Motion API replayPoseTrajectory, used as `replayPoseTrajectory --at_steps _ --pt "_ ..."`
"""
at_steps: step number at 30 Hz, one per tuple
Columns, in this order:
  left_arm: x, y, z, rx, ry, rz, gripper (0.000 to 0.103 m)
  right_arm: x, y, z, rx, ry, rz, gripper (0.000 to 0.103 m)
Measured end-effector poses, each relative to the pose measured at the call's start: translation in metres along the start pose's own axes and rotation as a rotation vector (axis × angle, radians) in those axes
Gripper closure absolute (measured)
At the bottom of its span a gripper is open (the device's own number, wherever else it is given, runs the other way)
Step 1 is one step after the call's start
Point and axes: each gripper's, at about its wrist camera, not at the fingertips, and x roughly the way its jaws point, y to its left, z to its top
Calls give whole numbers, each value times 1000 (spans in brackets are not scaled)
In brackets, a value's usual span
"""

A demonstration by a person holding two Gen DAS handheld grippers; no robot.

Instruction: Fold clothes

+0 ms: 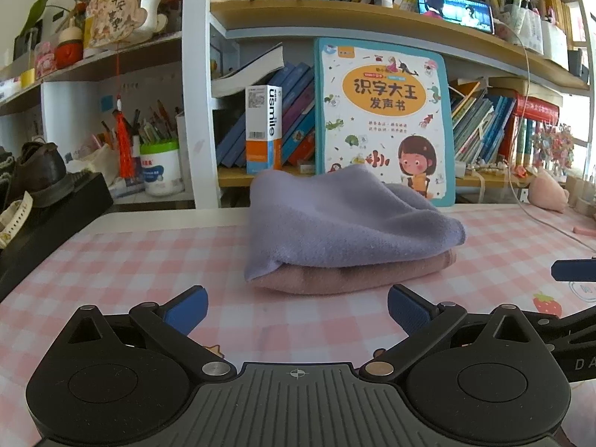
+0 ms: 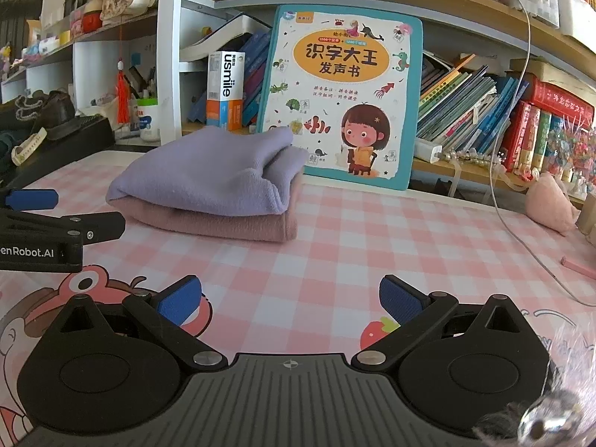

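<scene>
A folded lilac cloth [image 1: 335,223] lies on top of a folded pink cloth [image 1: 354,273] at the middle of the checked table. The same stack shows in the right wrist view, lilac cloth [image 2: 208,175] over pink cloth [image 2: 223,223], towards the left. My left gripper [image 1: 298,311] stands open just in front of the stack, with nothing between its blue pads. My right gripper [image 2: 290,301] is open too, over the pink checks, to the right of the stack and short of it. The left gripper's fingers [image 2: 33,199] reach in at the left edge of the right wrist view.
A big picture book [image 1: 383,119] leans on the shelf behind the stack. Shelves of books [image 2: 484,111] run along the back. A black box with shoes [image 1: 41,201] sits at the left. A white cable [image 2: 521,238] and a pink plush [image 2: 551,201] lie at the right.
</scene>
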Motion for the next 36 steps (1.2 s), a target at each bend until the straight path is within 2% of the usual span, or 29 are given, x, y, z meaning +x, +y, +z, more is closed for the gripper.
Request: replayPoseTrajectory --at_steps 36 --pt "1 -2 -1 12 7 1 0 1 2 -1 -8 8 6 0"
